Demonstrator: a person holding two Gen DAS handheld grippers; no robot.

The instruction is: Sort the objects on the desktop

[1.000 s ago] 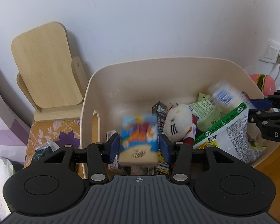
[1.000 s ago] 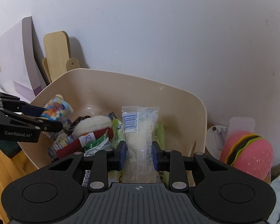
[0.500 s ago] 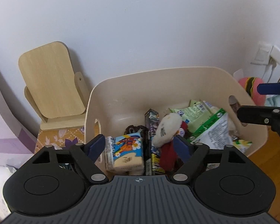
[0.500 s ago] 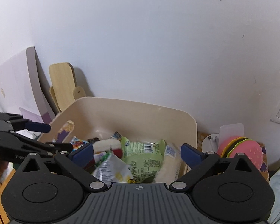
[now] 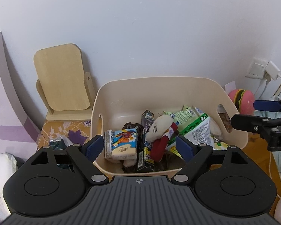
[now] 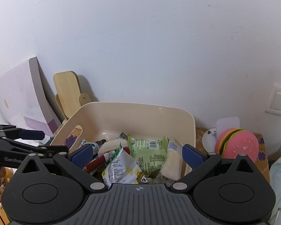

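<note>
Both the left gripper (image 5: 140, 147) and right gripper (image 6: 137, 155) hang wide open and empty over the bin (image 5: 159, 82) — the tissue pack (image 5: 121, 143) and snack bags (image 6: 149, 150) lie inside. Drop-off looks done; next, probably seek another loose item on the surface.

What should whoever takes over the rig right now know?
Left hand-held gripper: open, empty, above the near rim of the beige bin.
Right hand-held gripper: open, empty, at the bin's right side.
In the bin: cartoon tissue pack, white plush, green snack bags, pale packet.
Outside it: burger toy.
Left: sort whatever remains outside, if required.
</note>
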